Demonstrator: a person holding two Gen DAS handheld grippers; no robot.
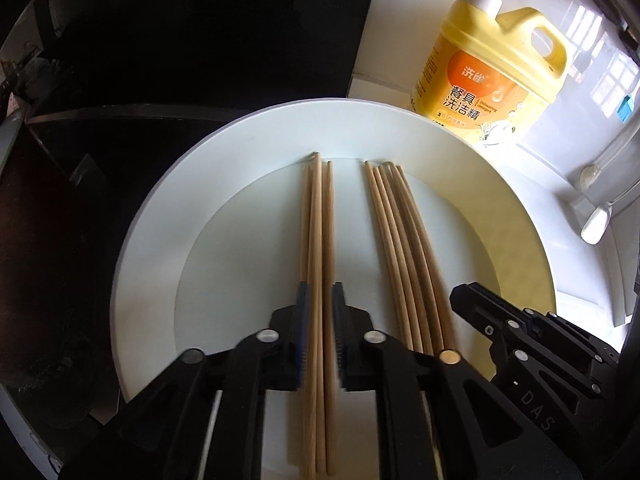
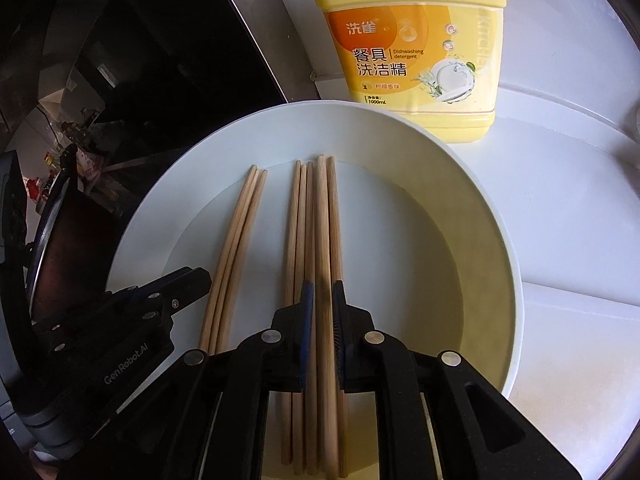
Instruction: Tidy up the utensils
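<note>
While both tools work over the same white plate (image 1: 160,216), the job looks only partly done: the wooden chopsticks are sorted into two bunches, yet none has left the dish. On the left, beyond the plate, lies a dark stovetop (image 1: 100,128) with a black pan (image 2: 52,248) at its edge. The left gripper (image 1: 320,300) sits low over the left bunch of three chopsticks (image 1: 316,220); its jaws stand a narrow way apart with those sticks running between them, and whether the pads actually press the wood cannot be told. Just beside it, the right bunch of five chopsticks (image 2: 316,220) lies parallel on the plate floor, tips toward the far rim. The right gripper (image 2: 322,300) straddles only the two rightmost sticks of that bunch, its jaws nearly closed around them; a firm clamp seems likely but is not certain. Behind the plate, on the white counter (image 2: 560,200), stands a yellow dishwashing detergent jug (image 2: 412,48). What remains, by my reading, is lifting the bunches and stowing them wherever they belong, a place neither view shows
</note>
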